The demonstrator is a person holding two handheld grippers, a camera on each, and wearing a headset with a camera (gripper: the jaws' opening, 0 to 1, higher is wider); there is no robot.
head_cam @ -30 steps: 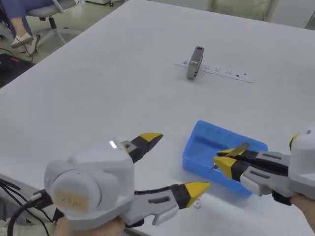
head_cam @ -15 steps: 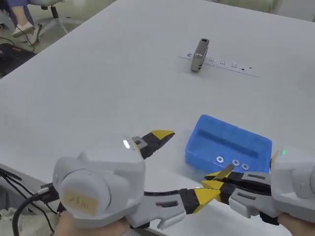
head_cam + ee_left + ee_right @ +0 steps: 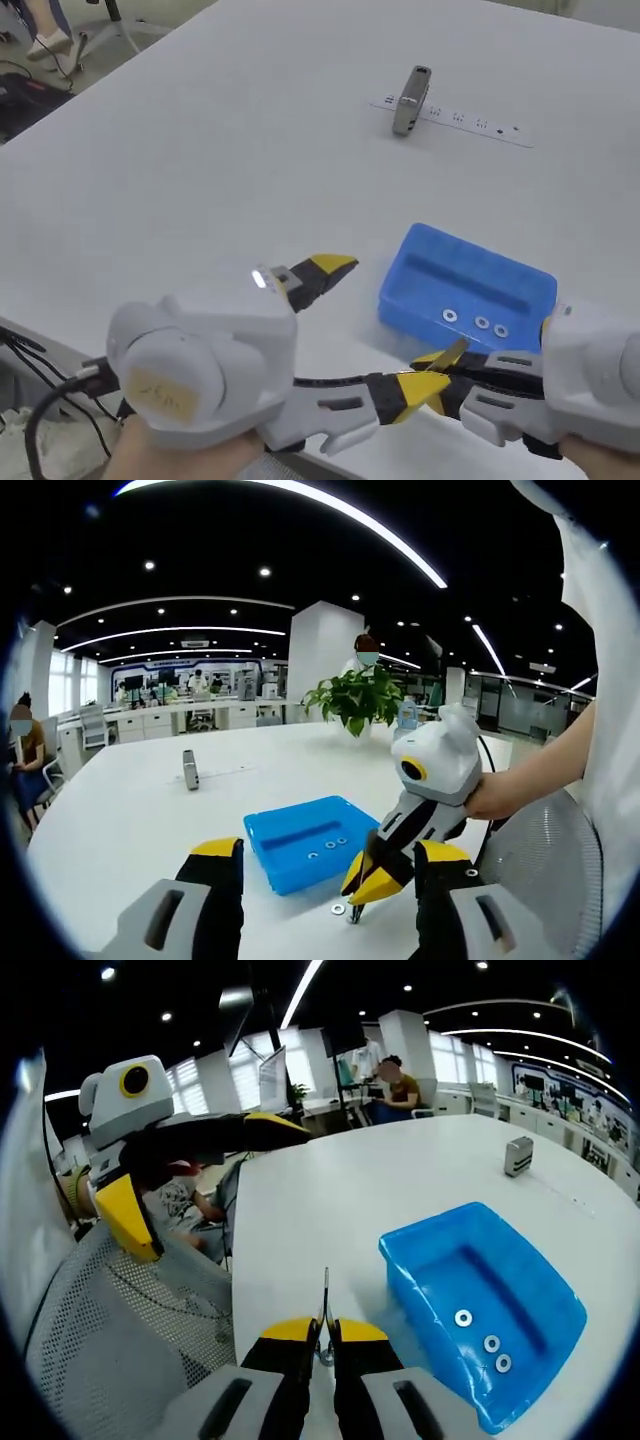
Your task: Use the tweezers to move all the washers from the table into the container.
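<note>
While three washers (image 3: 463, 1317) lie in the container (image 3: 405, 1255), we hold the tweezers (image 3: 325, 1298) pinched in the right gripper (image 3: 322, 1335), tips just beside another washer (image 3: 338, 910) on the table (image 3: 150, 820); the left gripper (image 3: 328, 848) is spread, empty. Next, we judge, nip it and lift across.

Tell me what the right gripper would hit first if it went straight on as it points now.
The right gripper is shut on the tweezers, which lead. Their tip would likely meet the white table first, close by the loose washer; depth to the washer itself is unclear.
</note>
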